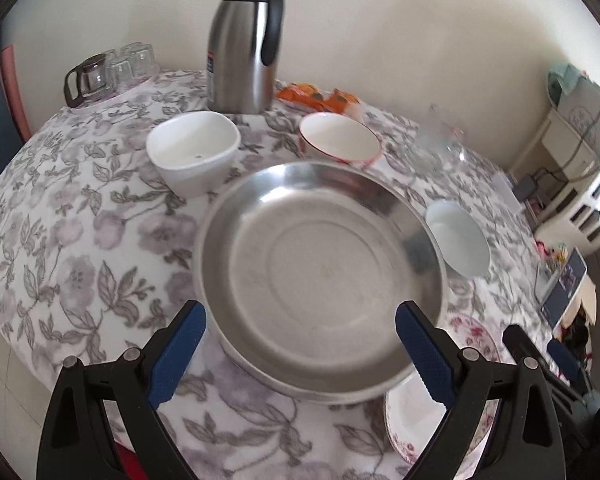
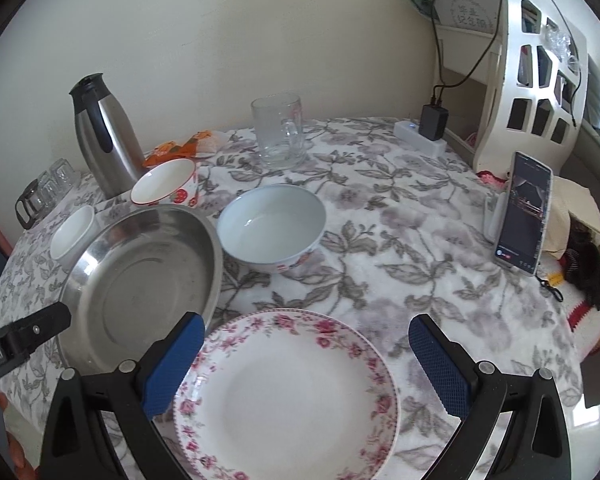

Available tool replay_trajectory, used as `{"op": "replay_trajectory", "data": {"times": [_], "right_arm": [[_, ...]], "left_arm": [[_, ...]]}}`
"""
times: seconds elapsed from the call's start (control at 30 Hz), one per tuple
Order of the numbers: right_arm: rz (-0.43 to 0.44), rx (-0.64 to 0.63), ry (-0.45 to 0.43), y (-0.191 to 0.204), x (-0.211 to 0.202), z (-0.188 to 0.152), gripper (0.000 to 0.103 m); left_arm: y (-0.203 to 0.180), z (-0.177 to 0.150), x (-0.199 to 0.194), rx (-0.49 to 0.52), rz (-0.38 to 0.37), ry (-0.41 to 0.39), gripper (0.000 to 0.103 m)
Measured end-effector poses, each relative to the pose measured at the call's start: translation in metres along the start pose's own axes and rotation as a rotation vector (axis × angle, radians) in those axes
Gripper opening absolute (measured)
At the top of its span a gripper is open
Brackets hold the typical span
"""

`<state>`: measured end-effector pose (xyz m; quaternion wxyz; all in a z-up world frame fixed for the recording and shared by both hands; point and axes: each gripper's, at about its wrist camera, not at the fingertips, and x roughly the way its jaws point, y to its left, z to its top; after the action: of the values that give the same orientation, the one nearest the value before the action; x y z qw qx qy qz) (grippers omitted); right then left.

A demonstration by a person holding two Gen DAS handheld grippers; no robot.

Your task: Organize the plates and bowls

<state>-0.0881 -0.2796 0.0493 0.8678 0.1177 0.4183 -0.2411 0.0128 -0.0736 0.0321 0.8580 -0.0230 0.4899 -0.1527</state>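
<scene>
The left gripper (image 1: 300, 344), fingers spread and grasping nothing, is hovering over the steel plate (image 1: 320, 276) at the counter's near edge; it is light, slick, best pinched by the rim. The right gripper (image 2: 306, 360), likewise released, is facing the fragile floral plate (image 2: 288, 396).

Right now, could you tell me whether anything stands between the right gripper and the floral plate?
Nothing visible does. The right gripper is open and hangs over the floral plate, whose near rim lies between its fingers. The steel pan sits to the left and the pale blue bowl farther back, both outside that path.
</scene>
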Motion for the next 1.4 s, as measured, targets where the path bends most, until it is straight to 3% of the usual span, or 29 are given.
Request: {"op": "replay_trajectory", "data": {"times": [0.23, 0.4, 0.53, 0.77, 0.93, 1.0, 1.13, 1.4], "right_arm": [[-0.042, 0.053, -0.015, -0.018, -0.007, -0.003, 0.103], [-0.033, 0.118, 0.062, -0.037, 0.007, -0.011, 0.103], [-0.04, 0.128, 0.142, -0.046, 0.022, -0.022, 0.085], [-0.02, 0.183, 0.229, -0.061, 0.04, -0.036, 0.05], [-0.002, 0.226, 0.269, -0.071, 0.05, -0.043, 0.041], [0.004, 0.238, 0.283, -0.073, 0.053, -0.046, 0.04], [0.014, 0.243, 0.292, -0.076, 0.058, -0.049, 0.035], [0.049, 0.266, 0.317, -0.079, 0.067, -0.055, 0.029]], "left_arm": [[-0.028, -0.015, -0.005, 0.073, -0.054, 0.023, 0.096], [-0.049, -0.023, -0.009, 0.135, -0.074, 0.015, 0.096], [-0.063, -0.031, -0.008, 0.182, -0.057, 0.032, 0.096], [-0.07, -0.047, 0.011, 0.172, -0.091, 0.181, 0.096], [-0.069, -0.055, 0.021, 0.149, -0.141, 0.244, 0.093], [-0.069, -0.057, 0.026, 0.138, -0.143, 0.263, 0.082], [-0.064, -0.06, 0.038, 0.104, -0.158, 0.308, 0.072], [-0.061, -0.064, 0.054, 0.073, -0.167, 0.352, 0.039]]}}
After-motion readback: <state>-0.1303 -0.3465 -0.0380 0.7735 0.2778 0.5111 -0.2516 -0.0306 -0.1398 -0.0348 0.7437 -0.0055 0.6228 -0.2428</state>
